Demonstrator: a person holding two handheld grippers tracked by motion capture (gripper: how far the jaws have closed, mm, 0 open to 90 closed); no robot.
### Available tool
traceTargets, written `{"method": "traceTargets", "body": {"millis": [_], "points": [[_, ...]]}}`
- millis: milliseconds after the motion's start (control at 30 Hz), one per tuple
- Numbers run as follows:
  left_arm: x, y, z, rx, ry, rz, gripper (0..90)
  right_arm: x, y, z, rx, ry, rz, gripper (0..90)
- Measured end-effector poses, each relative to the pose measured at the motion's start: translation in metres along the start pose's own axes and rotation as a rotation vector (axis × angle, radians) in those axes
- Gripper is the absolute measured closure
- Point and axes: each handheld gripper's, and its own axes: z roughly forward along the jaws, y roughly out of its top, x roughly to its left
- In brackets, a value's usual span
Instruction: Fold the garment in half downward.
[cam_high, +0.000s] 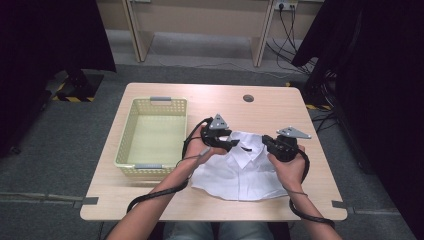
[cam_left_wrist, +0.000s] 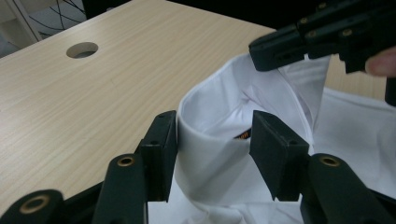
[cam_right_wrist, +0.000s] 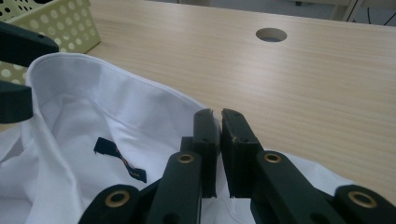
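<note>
A white collared shirt (cam_high: 240, 175) lies on the wooden table (cam_high: 165, 200) in front of the person. Its collar (cam_left_wrist: 205, 100) stands up at the far end, and a dark label (cam_right_wrist: 119, 161) shows inside it. My left gripper (cam_left_wrist: 215, 123) straddles the collar's left part with its jaws partly apart. One pad touches the cloth, and no squeeze shows. My right gripper (cam_right_wrist: 219, 116) is shut on the collar's edge (cam_right_wrist: 140, 88) at the right. In the high view the left gripper (cam_high: 235, 145) and right gripper (cam_high: 267, 142) face each other across the collar.
A pale yellow perforated basket (cam_high: 152, 102) stands on the left half of the table, close beside the shirt; its wall (cam_right_wrist: 60, 23) shows in the right gripper view. A round cable hole (cam_high: 248, 98) lies near the far edge. Bare wood spreads beyond the collar.
</note>
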Motion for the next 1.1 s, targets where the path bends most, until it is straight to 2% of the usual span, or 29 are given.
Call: {"method": "traceTargets", "body": {"millis": [100, 300, 433, 567, 833, 1100], "points": [[-0.005, -0.002, -0.002, 0.017, -0.004, 0.036, 50.6, 0.000, -0.002, -0.003, 0.002, 0.013, 0.013, 82.9], [-0.015, -0.001, -0.009, 0.011, -0.027, 0.071, 50.7, -0.001, -0.006, -0.013, 0.008, 0.060, 0.037, 77.9], [-0.022, 0.000, -0.013, 0.012, -0.040, 0.102, 50.7, -0.003, -0.002, -0.027, -0.028, 0.082, 0.045, 73.5], [-0.030, 0.000, -0.016, 0.014, -0.064, 0.132, 50.9, -0.007, 0.011, -0.038, -0.057, 0.091, 0.051, 69.7], [-0.042, 0.001, -0.021, 0.017, -0.107, 0.175, 50.8, -0.010, 0.028, -0.037, -0.021, 0.091, 0.041, 65.9], [-0.045, 0.001, -0.021, 0.023, -0.122, 0.187, 50.9, -0.013, 0.024, -0.027, 0.074, 0.109, 0.034, 64.5]]}}
